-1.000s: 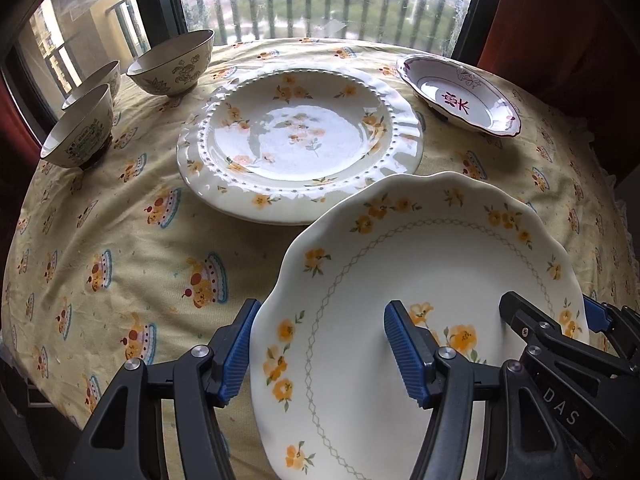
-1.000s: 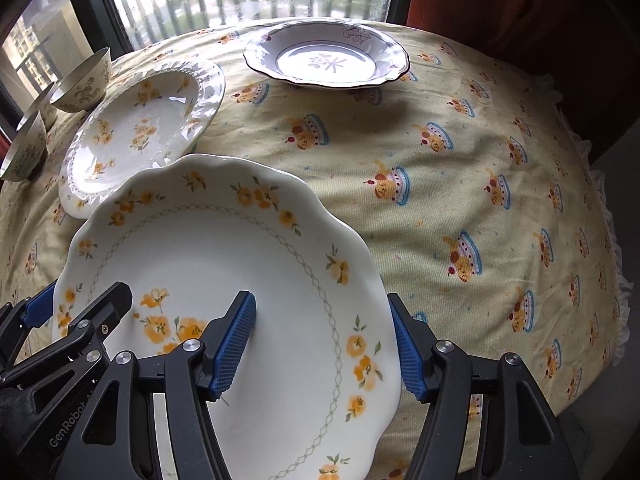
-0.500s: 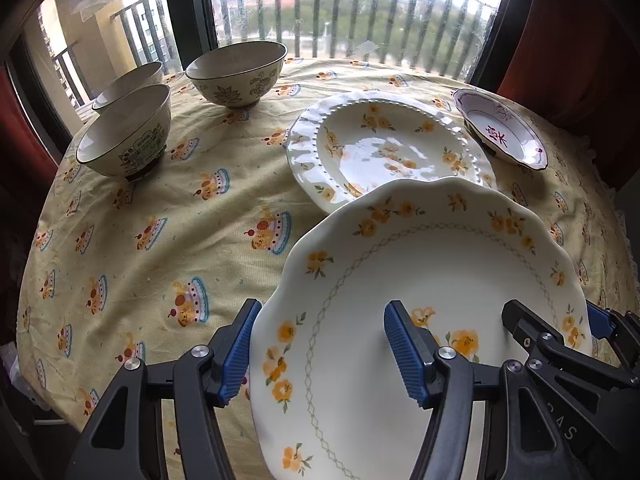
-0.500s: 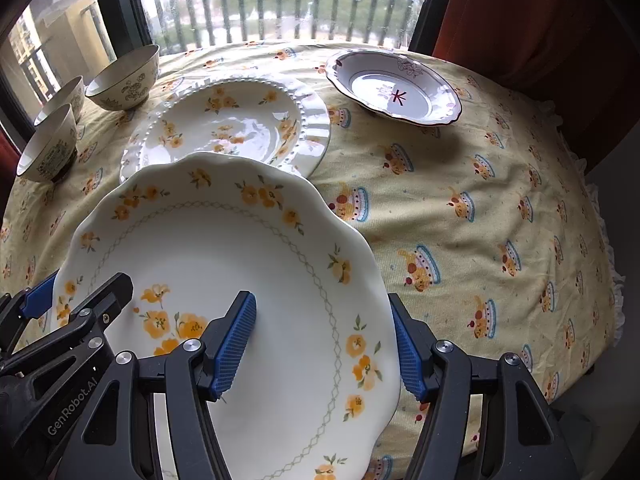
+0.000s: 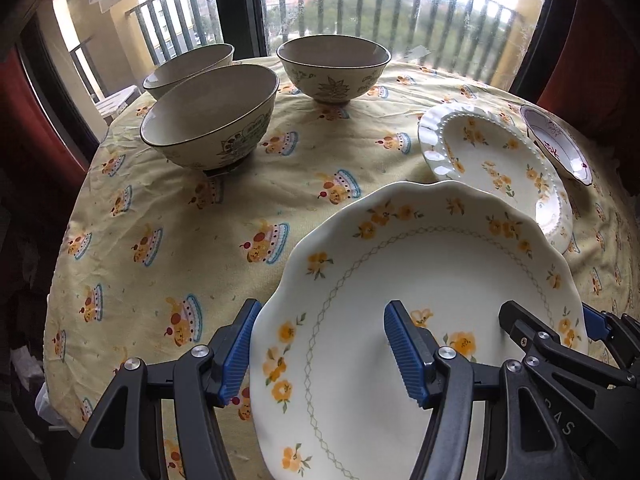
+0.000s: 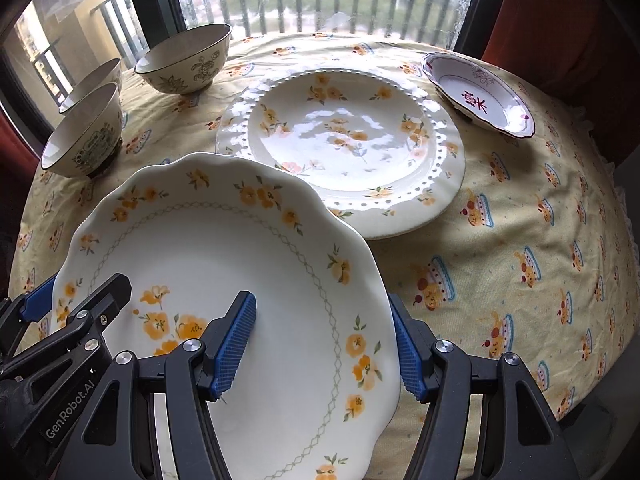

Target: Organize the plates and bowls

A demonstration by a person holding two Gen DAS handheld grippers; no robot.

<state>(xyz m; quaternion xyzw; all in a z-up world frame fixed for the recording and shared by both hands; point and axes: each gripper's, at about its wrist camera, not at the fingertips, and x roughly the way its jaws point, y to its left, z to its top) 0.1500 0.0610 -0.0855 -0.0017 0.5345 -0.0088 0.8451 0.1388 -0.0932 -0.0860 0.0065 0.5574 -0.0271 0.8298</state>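
A scalloped white plate with yellow flowers (image 5: 432,280) (image 6: 224,264) is held above the table by both grippers. My left gripper (image 5: 320,348) is shut on its left rim, one finger above and one below. My right gripper (image 6: 324,340) is shut on its right rim. A beaded flowered plate (image 6: 344,148) (image 5: 496,164) lies beyond it. A small red-patterned dish (image 6: 480,92) (image 5: 556,144) sits at the far right. Three patterned bowls (image 5: 212,116) (image 5: 334,68) (image 5: 188,64) stand at the back left, also in the right wrist view (image 6: 84,132) (image 6: 184,60).
The round table has a yellow cake-print cloth (image 5: 180,248) (image 6: 520,240). A window with a balcony railing (image 5: 400,8) runs behind it. Red curtains (image 6: 568,20) hang at the right.
Both grippers have swung left and drawn back with the plate. The bowls now loom larger in the left wrist view and the beaded plate has shifted right.
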